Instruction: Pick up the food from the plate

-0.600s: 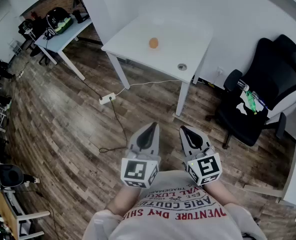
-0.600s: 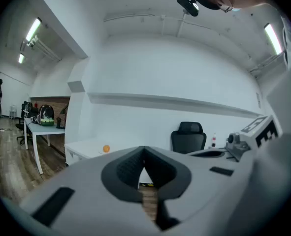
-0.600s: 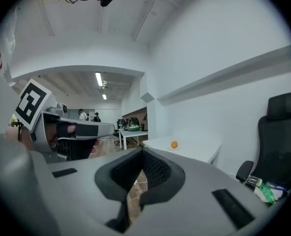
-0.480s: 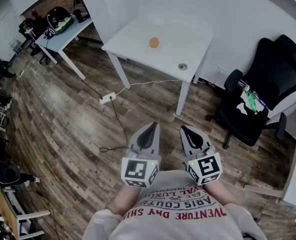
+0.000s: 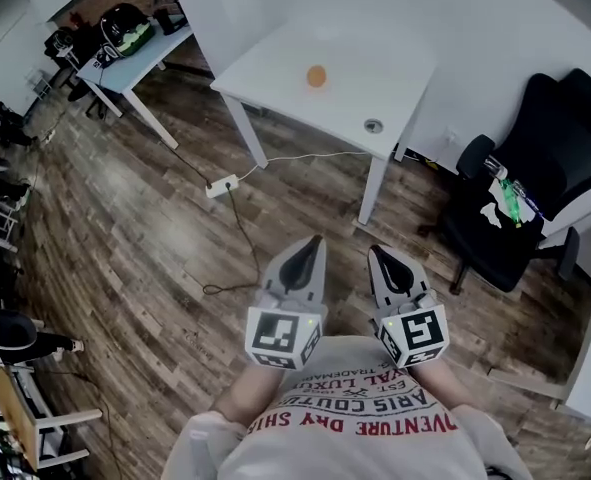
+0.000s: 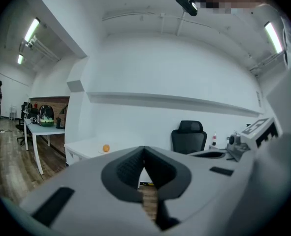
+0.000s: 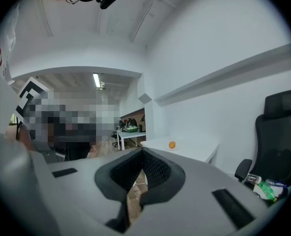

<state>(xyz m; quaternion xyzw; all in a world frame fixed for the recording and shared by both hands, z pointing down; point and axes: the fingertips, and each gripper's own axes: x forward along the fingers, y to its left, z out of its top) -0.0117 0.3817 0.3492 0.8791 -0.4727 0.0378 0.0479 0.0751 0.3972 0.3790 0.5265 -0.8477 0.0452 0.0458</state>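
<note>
The step in hand looks like the approach: the person stands on the plank floor [image 5: 125, 228] well apart from the white desk [image 5: 375, 83], so the sound course is to walk up first, stepping clear of the cable and power strip [image 5: 225, 183] lying off the desk's near-left edge, and only then reach. Both the left claw [image 5: 311, 243] and the right claw [image 5: 377, 253] sit close to the body, fully closed with nothing between the jaws; whichever is chosen should be spread wider than the food [image 5: 317, 75] before it comes down, then squeezed gently. The food rests on its plate [image 7: 175, 148] about mid-desk, away from the near corner with the round grommet [image 5: 374, 125]. The floor is dark, streaky wood; the desk is smooth, matte and flat on slim legs. The claws are grey moulded shells with black ribbed pads, likely grippy. The plate is pale and shallow, nearly matching the desk. The food is small, round and orange, so it may roll if nudged.
</note>
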